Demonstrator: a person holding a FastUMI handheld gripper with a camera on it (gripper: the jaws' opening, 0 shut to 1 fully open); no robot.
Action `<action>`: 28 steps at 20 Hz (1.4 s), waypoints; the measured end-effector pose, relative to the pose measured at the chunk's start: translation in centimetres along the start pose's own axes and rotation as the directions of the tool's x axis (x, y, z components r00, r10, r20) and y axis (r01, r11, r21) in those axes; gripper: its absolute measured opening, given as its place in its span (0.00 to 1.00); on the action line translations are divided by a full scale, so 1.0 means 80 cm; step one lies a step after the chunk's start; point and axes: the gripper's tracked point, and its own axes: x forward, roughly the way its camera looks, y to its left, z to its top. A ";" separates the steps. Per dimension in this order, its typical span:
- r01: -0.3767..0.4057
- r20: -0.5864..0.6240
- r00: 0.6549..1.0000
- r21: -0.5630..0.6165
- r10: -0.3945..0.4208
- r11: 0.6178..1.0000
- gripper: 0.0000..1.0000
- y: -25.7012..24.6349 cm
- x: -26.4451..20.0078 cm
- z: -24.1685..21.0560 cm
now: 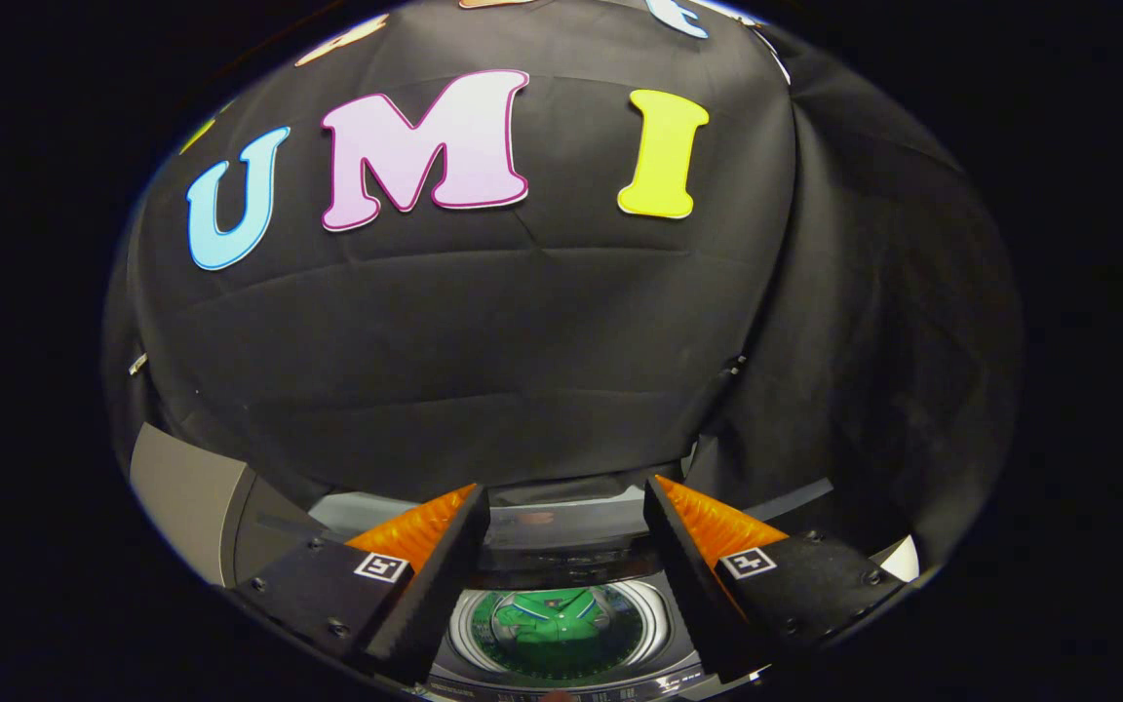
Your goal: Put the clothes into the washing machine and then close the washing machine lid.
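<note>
A green garment (554,619) lies inside the round drum of the top-loading washing machine (561,546), seen below and between my fingers. My gripper (566,502) hangs above the machine, open, with nothing between its fingers. The machine's lid (561,517) shows as a pale, glassy panel just beyond the drum, between the fingertips; I cannot tell how far it is raised.
A grey box-like body (186,492) stands to the left of the machine. Black booth cloth hangs close behind and to the right of the machine. A small white object (903,558) sits beside the right finger.
</note>
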 end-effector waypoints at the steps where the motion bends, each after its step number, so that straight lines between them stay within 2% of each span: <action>1: 0.001 0.000 1.000 0.000 -0.001 1.000 1.00 0.000 0.000 0.001; 11: 0.001 -0.012 1.000 -0.005 -0.001 1.000 1.00 -0.005 -0.021 -0.022; 21: -0.033 -0.236 0.971 -0.028 0.025 0.999 0.99 0.000 -0.047 -0.155; 28: -0.021 -0.308 0.951 -0.031 0.010 0.999 1.00 -0.016 -0.057 -0.206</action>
